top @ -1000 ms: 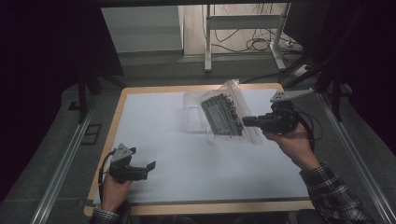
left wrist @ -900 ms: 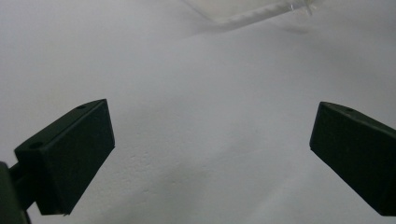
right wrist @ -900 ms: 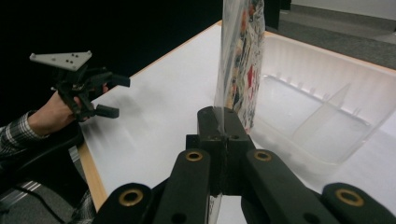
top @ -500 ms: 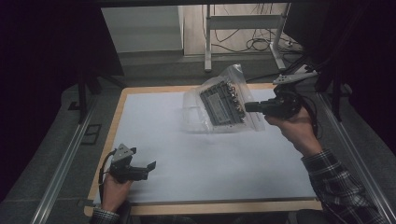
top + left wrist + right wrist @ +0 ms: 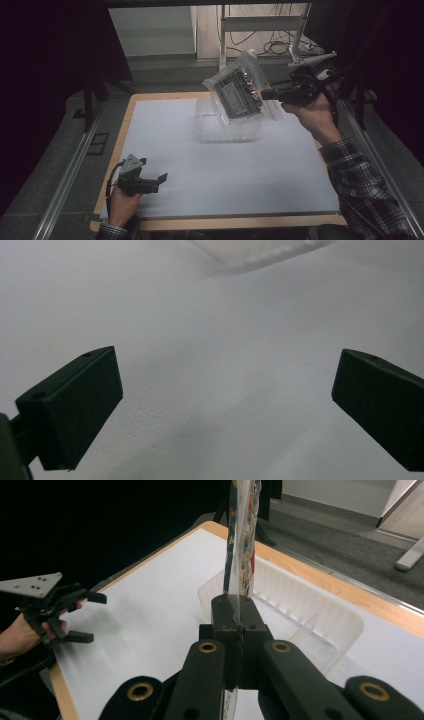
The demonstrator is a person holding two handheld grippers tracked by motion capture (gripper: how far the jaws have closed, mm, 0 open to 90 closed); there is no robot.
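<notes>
A white sheet covers the wood-edged worktop (image 5: 150, 150), with dark floor around it and cables at 12 o'clock. The right gripper (image 5: 270, 93), fingers clamped on a clear bag of parts (image 5: 240, 92), holds it above a clear plastic tray (image 5: 227, 125) at 1 o'clock. The left gripper (image 5: 161, 176) rests at 7 o'clock, its 2 fingers apart.

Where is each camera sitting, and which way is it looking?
High view: above the table's near edge, looking forward and down; both forearms show, the right claw gripping a clear bag.
Left gripper view: on the left claw, facing the white table; its open jaws show.
Right gripper view: on the right claw, looking across the table; its shut jaws show.
Shared: high and right views both show the clear tray.
</notes>
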